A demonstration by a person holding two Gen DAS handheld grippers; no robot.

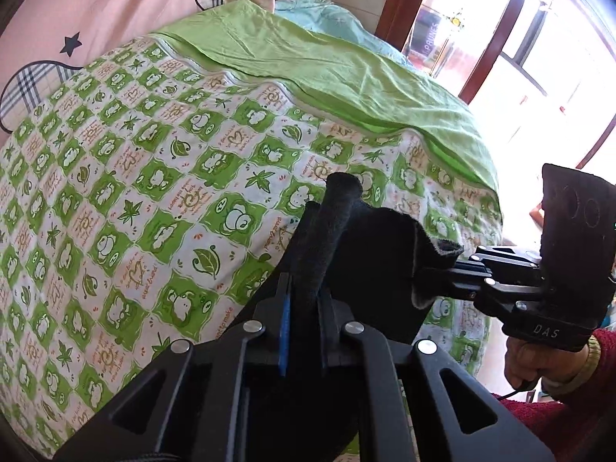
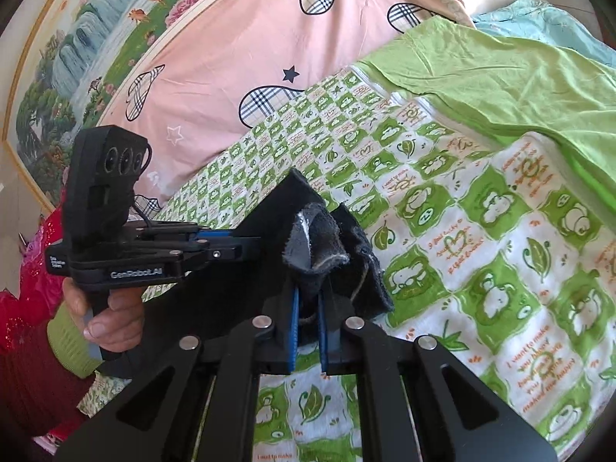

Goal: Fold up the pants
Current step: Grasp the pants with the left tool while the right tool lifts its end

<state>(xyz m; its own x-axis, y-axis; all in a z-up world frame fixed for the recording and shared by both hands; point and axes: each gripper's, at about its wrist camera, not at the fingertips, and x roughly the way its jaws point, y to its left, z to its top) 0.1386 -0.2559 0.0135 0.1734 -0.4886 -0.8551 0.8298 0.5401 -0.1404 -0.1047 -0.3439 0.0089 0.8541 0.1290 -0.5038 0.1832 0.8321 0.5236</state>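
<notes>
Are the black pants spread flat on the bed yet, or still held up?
Held up, not spread. The left gripper and right gripper each pinch bunched black pants above the patterned quilt.

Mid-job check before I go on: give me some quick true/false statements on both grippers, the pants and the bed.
1. The left gripper is shut on the black pants. True.
2. The right gripper is open and empty. False: it is clamped on the pants too.
3. The pants lie flat on the quilt. False: they are held up between the grippers.
4. A plain green sheet lies on the checked quilt's far side. True.
</notes>
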